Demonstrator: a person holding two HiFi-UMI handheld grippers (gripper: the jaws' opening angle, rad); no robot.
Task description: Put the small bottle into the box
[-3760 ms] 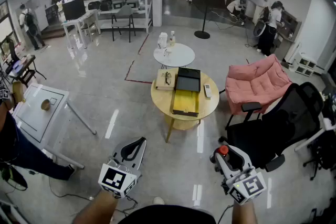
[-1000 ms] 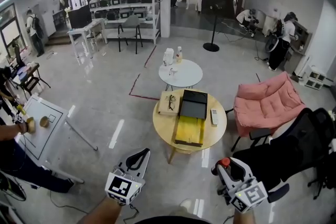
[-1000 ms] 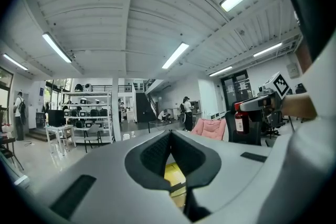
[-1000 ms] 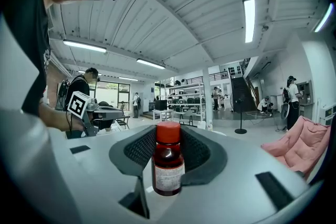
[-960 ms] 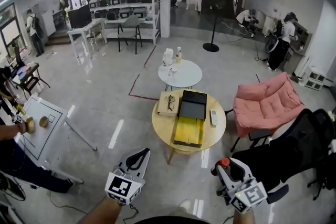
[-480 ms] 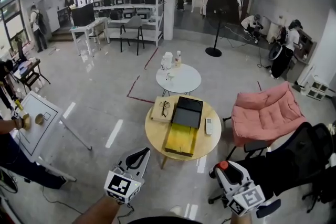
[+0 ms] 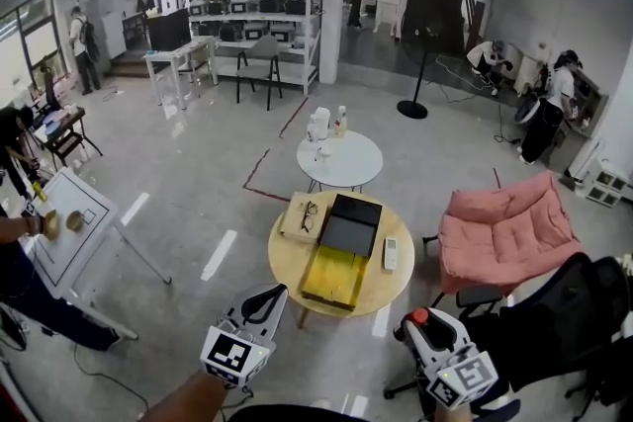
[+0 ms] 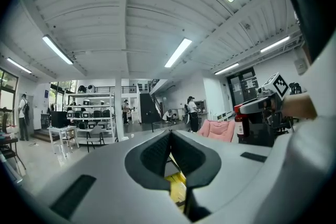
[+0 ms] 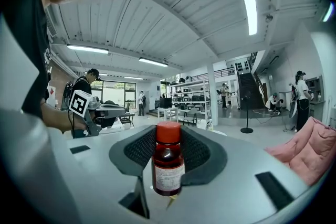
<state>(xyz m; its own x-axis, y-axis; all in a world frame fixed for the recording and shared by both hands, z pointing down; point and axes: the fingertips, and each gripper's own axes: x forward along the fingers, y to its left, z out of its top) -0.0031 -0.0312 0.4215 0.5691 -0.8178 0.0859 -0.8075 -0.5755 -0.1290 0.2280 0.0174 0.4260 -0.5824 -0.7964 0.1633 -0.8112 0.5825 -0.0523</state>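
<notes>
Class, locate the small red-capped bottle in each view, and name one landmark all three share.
Head view: bottom right, the small bottle's red cap in the right gripper.
Left gripper view: far right, upright.
Right gripper view: centre, between the jaws.
Shared landmark: the pink armchair.

I'm nearer the round table [image 7: 283,258] & box [image 7: 334,278] now; they sit lower in head view, closer to L gripper [image 7: 265,299], R gripper [image 7: 416,324].
</notes>
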